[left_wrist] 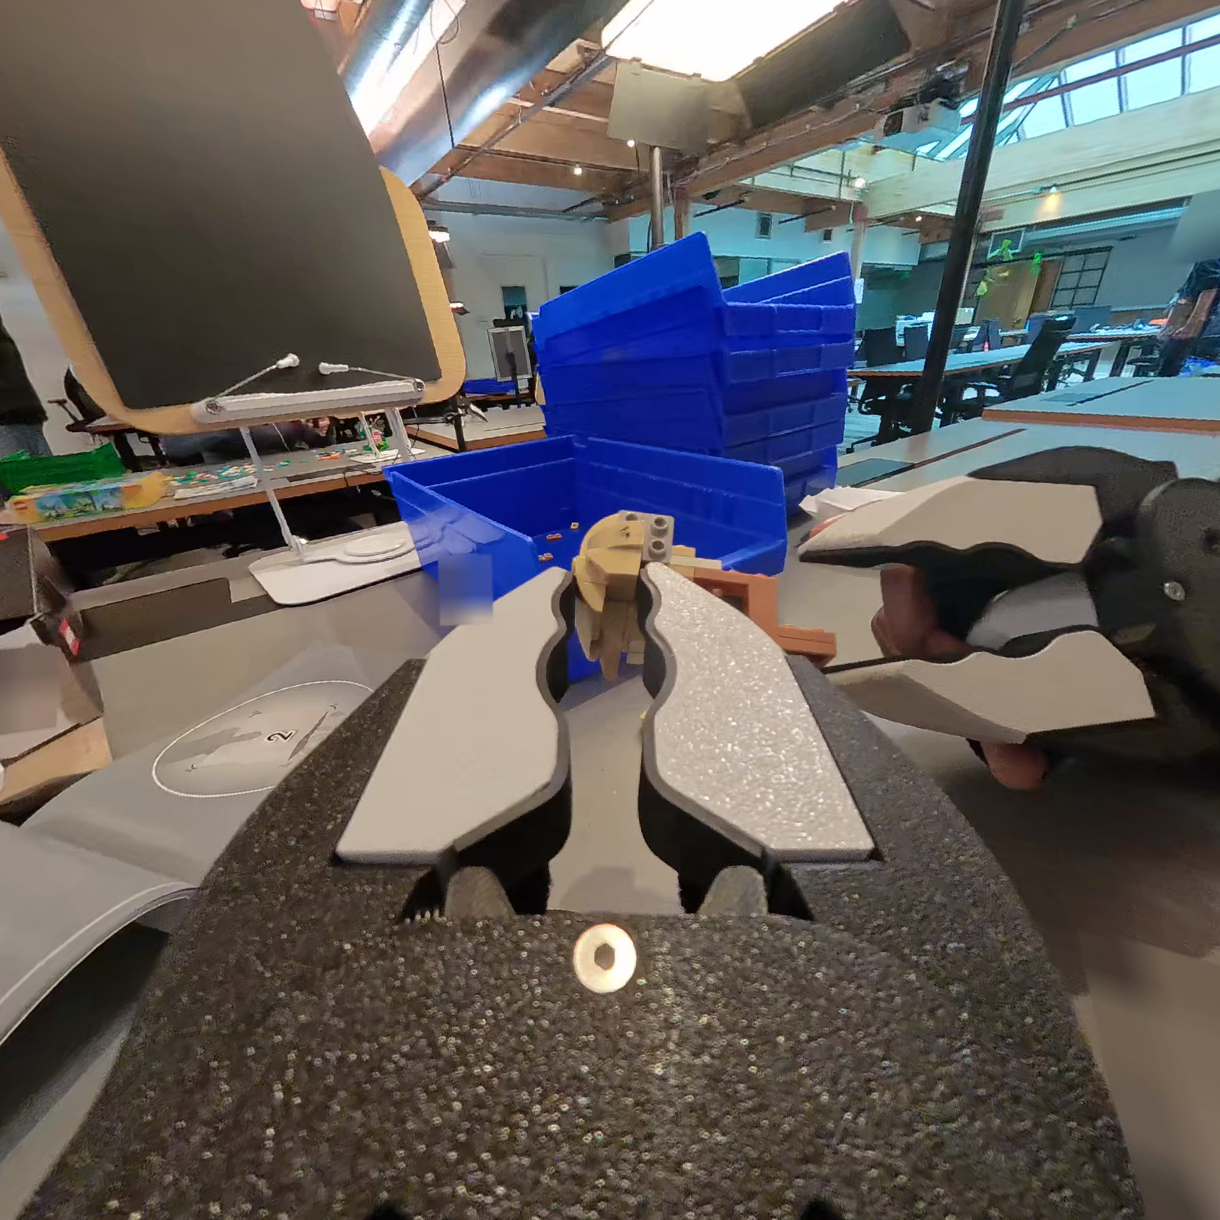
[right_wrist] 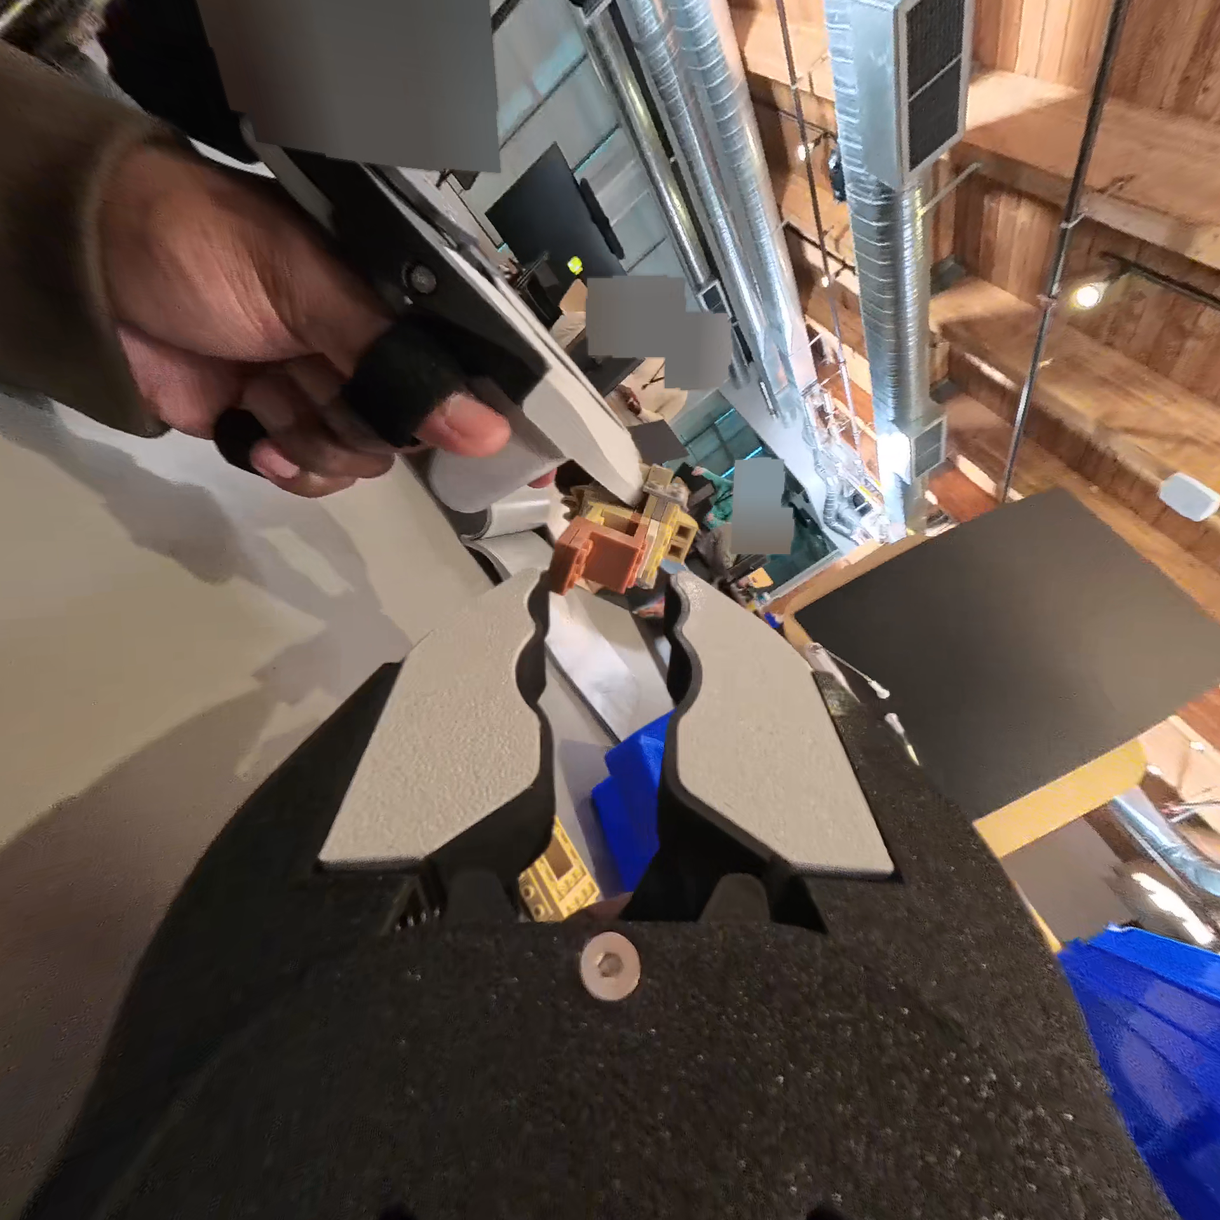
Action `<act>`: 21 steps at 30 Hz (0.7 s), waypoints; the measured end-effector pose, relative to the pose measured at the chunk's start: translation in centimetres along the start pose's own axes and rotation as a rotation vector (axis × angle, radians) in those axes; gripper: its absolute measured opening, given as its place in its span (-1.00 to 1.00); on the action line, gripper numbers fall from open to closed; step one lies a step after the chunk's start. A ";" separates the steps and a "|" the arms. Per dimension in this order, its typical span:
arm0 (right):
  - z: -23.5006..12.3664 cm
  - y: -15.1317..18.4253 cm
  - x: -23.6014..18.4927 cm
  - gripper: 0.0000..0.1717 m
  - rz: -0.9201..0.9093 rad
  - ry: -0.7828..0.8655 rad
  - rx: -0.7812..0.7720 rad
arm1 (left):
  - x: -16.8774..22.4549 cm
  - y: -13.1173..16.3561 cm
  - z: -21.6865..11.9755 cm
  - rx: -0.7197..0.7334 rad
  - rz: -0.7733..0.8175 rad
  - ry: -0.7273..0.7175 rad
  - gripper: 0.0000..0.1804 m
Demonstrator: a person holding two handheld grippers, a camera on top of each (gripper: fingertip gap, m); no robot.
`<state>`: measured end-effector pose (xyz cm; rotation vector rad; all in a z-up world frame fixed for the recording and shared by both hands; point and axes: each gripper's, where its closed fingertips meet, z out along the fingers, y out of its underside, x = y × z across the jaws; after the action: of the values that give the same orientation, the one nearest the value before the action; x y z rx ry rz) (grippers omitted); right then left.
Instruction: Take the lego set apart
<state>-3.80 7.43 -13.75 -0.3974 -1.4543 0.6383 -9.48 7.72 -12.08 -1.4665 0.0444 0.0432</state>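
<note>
Bricks: left gripper [left_wrist: 607,594] is clamped snug on a tan-and-brown brick model [left_wrist: 617,581], up above the blue bin [left_wrist: 462,502]. Right gripper [right_wrist: 607,587] gapes open beside its brown end, gripping nothing.

My left jaws [left_wrist: 610,597] close on a brick model [left_wrist: 617,581] above the bench [left_wrist: 370,634], and my right jaws [left_wrist: 818,607] stand open just to its right, apart from it. Behind the model sits an open bin [left_wrist: 502,502] with a few small bricks [left_wrist: 551,544] in it, and a stack of bins [left_wrist: 693,363] stands behind that. A booklet [left_wrist: 218,746] lies on the bench to my left, a board on a stand [left_wrist: 218,218] beyond it.
</note>
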 end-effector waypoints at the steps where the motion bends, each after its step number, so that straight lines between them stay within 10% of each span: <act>1: 0.0 -0.1 0.0 -0.64 -0.016 0.009 0.001 | 0.0 0.1 0.0 -0.004 -0.011 0.002 -0.81; 21: 0.4 -0.4 -1.4 -0.74 0.120 -0.050 -0.053 | 0.0 0.0 0.0 0.000 0.023 -0.073 -0.82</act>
<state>-4.17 6.22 -14.60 -0.5169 -1.5053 0.7112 -9.49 7.77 -12.09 -1.4636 0.0026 0.1154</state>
